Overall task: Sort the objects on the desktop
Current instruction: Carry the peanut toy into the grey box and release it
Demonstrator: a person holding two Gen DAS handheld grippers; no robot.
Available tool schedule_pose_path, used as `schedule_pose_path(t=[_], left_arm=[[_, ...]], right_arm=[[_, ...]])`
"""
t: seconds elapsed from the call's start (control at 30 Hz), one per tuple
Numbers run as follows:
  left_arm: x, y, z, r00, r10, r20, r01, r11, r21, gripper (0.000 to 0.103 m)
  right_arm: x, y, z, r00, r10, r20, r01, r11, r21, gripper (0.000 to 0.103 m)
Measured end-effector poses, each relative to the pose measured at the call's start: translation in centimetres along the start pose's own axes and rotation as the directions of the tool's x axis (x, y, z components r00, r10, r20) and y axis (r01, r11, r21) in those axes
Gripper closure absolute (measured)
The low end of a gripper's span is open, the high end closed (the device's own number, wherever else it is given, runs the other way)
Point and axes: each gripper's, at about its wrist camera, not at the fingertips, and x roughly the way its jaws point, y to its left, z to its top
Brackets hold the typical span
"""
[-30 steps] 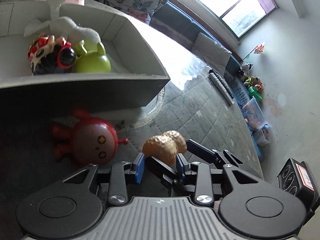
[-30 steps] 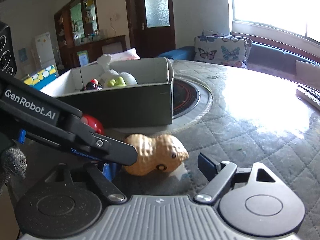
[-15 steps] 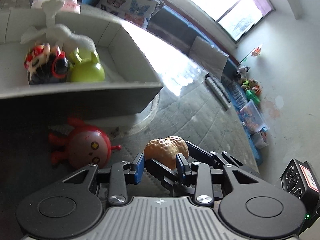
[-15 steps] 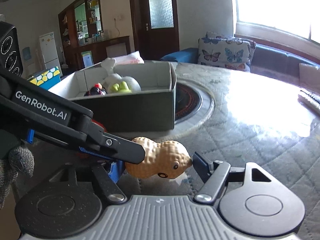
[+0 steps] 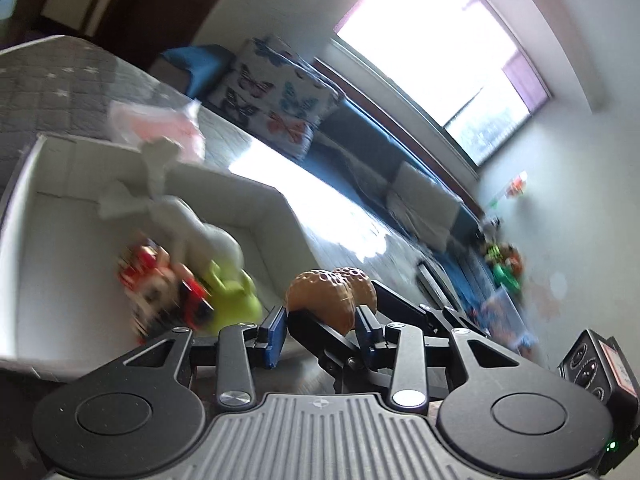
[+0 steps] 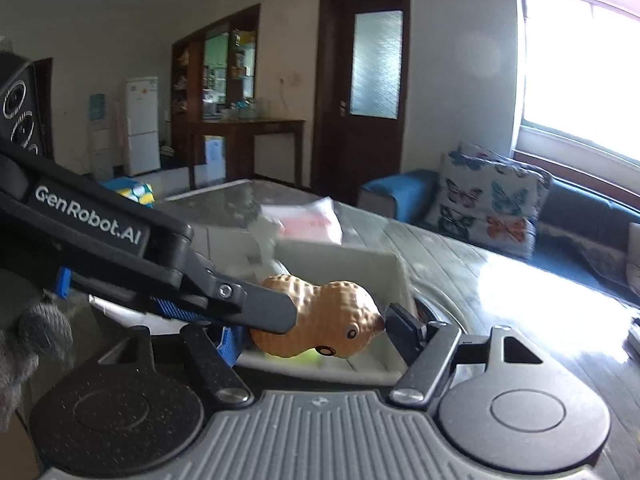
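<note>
From my left wrist camera, I saw the peanut toy [image 5: 330,294] between the blue pads of the left hand-held gripper [image 5: 320,330]; its jaws were opening, and I could not tell whether the pads touched the shell. The right hand-held gripper's dark fingers reached in from the right of that view, crossing under the peanut.

My right wrist camera gave me what the left one could not: the peanut's face, with an eye near the right fingertip, and the right hand-held gripper [image 6: 316,326] clamped on the toy end to end, one pad at each tip. There the left tool's long arm [image 6: 120,256] crossed in from the left over the peanut's near end, and a grey-gloved hand [image 6: 28,340] showed at the left edge.

Only the left view looked down into the white box [image 5: 280,220] beyond the fingers, where a green toy [image 5: 232,300], a red and black toy [image 5: 160,284] and a white figure [image 5: 192,224] lay blurred together. In the right view the box wall stood just behind the peanut, on the quilted counter [image 6: 500,280].
</note>
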Motion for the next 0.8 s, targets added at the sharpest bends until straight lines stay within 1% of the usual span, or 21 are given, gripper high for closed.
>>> schedule_pose_path(t=[0.1, 0.2, 0.37, 0.53, 0.63, 0.8], left_arm=[[0.1, 1.6, 1.5, 1.000, 0.022, 0.018, -0.021, 0.999, -0.036, 0.063], [0.3, 3.2, 2.7, 0.999, 0.040, 0.028, -0.038, 0.997, -0.068, 0.063], [1.0, 5.2, 3.4, 0.998, 0.068, 0.017, -0.066, 0.993, -0.102, 0.063], [1.8, 6.0, 3.3, 0.996, 0.084, 0.001, -0.083, 0.990, -0.116, 0.063], [2.0, 6.1, 3.2, 0.997, 0.079, 0.000, -0.078, 0.990, -0.120, 0.063], [2.1, 5.9, 3.1, 0.997, 0.082, 0.000, -0.081, 0.990, -0.111, 0.063]], right_arm=[[2.3, 0.6, 1.0, 1.000, 0.029, 0.001, -0.029, 1.000, 0.001, 0.030], [4.6, 0.7, 1.7, 0.998, 0.068, -0.001, -0.068, 0.997, 0.043, 0.030], [7.4, 0.5, 1.4, 0.995, 0.098, -0.021, -0.095, 0.990, 0.104, 0.030], [8.5, 0.4, 0.5, 0.994, 0.100, -0.046, -0.093, 0.986, 0.136, 0.030], [8.7, 0.1, 0.3, 0.993, 0.104, -0.049, -0.095, 0.983, 0.155, 0.029], [8.6, 0.3, 0.1, 0.994, 0.097, -0.051, -0.088, 0.985, 0.150, 0.029]])
